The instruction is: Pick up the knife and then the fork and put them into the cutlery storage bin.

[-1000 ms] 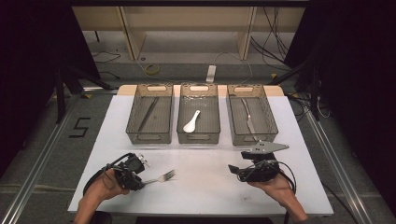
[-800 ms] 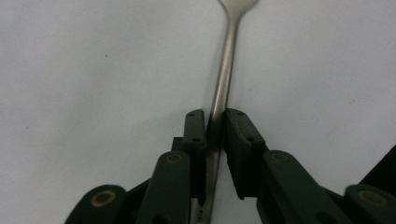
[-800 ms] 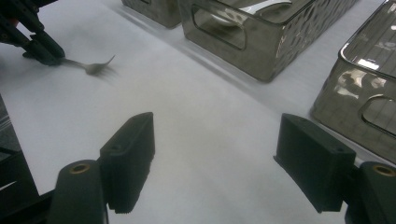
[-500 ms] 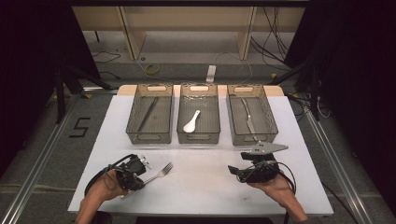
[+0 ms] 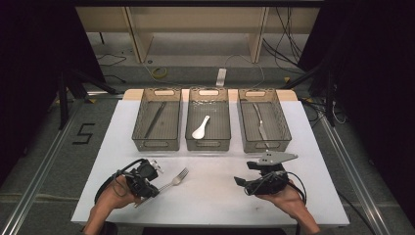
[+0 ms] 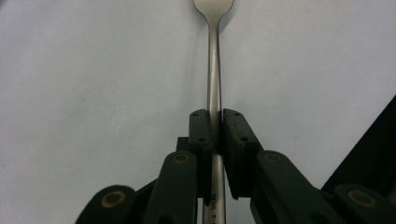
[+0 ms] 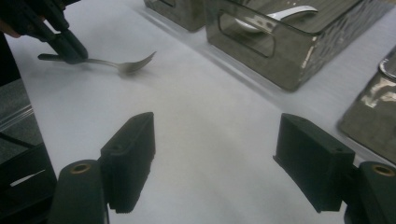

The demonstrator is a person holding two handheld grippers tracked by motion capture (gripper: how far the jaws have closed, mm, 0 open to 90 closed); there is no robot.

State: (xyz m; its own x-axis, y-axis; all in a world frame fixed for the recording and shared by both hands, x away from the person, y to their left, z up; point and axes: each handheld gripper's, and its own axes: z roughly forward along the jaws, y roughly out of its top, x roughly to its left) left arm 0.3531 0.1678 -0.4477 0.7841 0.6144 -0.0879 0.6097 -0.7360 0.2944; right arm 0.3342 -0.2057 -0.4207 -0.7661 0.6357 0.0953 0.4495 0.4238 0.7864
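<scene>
A metal fork lies on the white table at the front left, tines pointing toward the bins. My left gripper is shut on its handle. Its jaws have just been closing, and in the left gripper view the pads press on both sides of the fork. My right gripper rests at the front right, pointing left. Its jaws stand wide open with nothing between them. Farther off, the right gripper view shows the fork and the left gripper.
Three grey bins stand in a row at the back of the table. The left bin holds a dark slim utensil, the middle bin a white spoon, the right bin a metal utensil. Bare tabletop lies between the grippers.
The left gripper's jaws have closed on the fork's handle, and the fork's head has swung slightly toward the bins. The right hand has stayed put.
</scene>
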